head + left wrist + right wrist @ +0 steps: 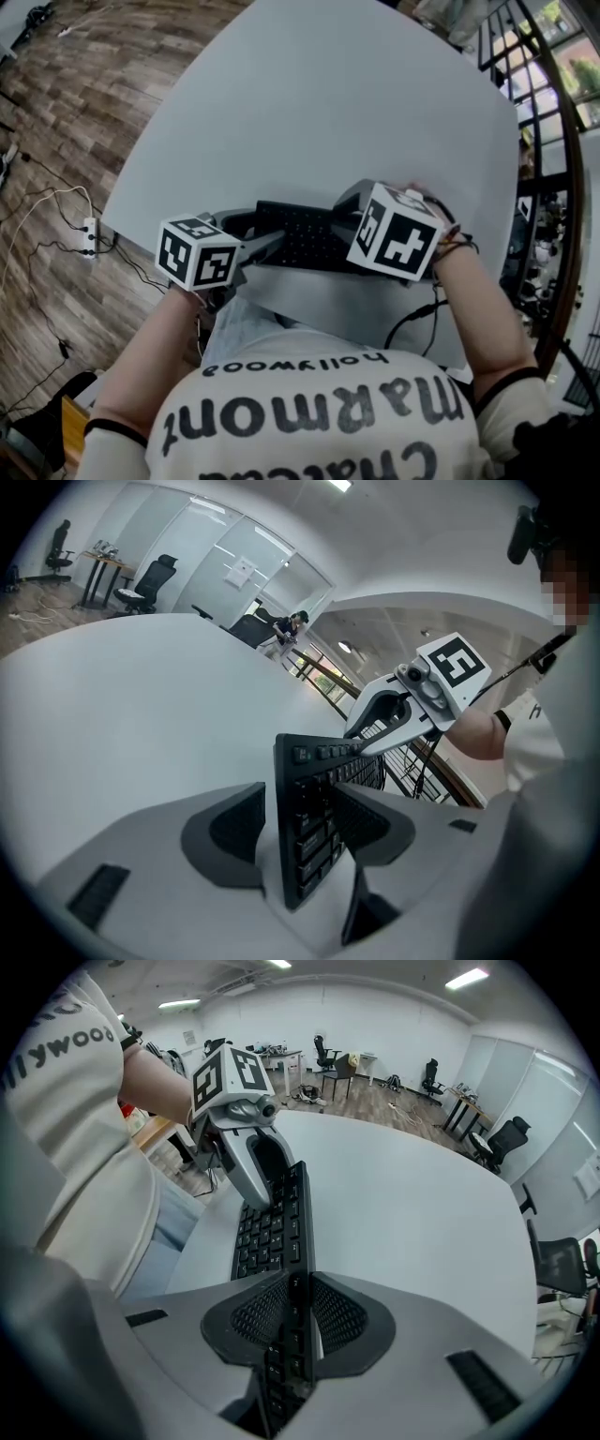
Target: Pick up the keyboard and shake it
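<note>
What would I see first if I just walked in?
A black keyboard at the near edge of the big white table, with one end in the left gripper and the other in the right gripper. Each gripper carries a cube with black-and-white squares.

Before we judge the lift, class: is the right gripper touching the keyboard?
Touching. The right gripper view shows the right gripper closed on the keyboard, both sides pressed against it, no gap.
</note>
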`<state>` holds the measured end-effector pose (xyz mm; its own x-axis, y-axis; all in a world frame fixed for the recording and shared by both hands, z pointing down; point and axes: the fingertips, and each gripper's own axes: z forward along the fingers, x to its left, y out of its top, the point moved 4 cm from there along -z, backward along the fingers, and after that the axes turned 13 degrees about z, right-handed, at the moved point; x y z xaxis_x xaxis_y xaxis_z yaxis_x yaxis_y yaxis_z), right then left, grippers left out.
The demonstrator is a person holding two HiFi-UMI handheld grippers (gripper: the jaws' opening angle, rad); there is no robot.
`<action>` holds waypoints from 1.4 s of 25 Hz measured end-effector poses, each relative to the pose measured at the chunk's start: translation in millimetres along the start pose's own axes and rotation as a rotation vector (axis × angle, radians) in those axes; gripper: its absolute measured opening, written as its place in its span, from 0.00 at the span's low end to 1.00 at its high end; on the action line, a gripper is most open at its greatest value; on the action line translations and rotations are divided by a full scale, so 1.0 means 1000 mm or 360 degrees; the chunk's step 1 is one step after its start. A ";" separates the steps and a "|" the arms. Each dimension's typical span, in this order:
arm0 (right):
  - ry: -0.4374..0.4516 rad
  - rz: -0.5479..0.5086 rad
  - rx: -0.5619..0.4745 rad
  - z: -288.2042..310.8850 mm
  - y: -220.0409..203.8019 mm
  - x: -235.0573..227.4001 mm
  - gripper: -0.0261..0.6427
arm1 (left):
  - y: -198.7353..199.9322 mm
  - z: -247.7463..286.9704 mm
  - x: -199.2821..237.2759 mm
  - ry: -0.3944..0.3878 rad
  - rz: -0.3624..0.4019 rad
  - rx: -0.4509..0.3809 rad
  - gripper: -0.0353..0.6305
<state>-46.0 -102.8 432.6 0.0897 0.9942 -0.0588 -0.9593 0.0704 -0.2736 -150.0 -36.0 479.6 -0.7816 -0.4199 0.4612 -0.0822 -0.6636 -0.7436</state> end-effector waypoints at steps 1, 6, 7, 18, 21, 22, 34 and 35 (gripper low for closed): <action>-0.0003 -0.0006 -0.0004 0.000 0.001 0.000 0.19 | 0.001 0.001 0.000 -0.0016 0.0001 0.0005 0.39; -0.0015 -0.0025 -0.0014 -0.003 0.002 0.000 0.19 | 0.004 0.003 0.000 -0.0067 0.0025 0.0009 0.39; -0.0014 -0.0025 -0.0018 -0.004 0.001 0.000 0.19 | 0.005 0.003 -0.001 -0.0087 0.0033 0.0006 0.39; -0.0001 -0.0090 -0.0051 -0.009 0.001 0.002 0.18 | 0.007 0.015 -0.018 -0.0564 0.0096 0.0071 0.39; 0.0002 -0.0097 -0.0055 -0.013 0.001 0.006 0.18 | 0.011 0.018 -0.020 -0.0614 0.0095 0.0046 0.39; 0.0000 -0.0097 -0.0059 -0.014 0.001 0.006 0.18 | 0.011 0.019 -0.022 -0.0628 0.0099 0.0042 0.39; -0.0051 -0.0078 -0.0123 -0.024 -0.002 0.004 0.18 | 0.022 0.033 -0.039 -0.0788 0.0261 0.0022 0.36; -0.0053 -0.0076 -0.0126 -0.024 -0.002 0.004 0.18 | 0.022 0.034 -0.040 -0.0806 0.0255 0.0009 0.34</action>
<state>-37.0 -100.5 409.5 0.1246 0.9921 -0.0126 -0.9297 0.1123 -0.3507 -100.1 -55.0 460.9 -0.3878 -0.7616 0.5191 0.0178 -0.5693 -0.8219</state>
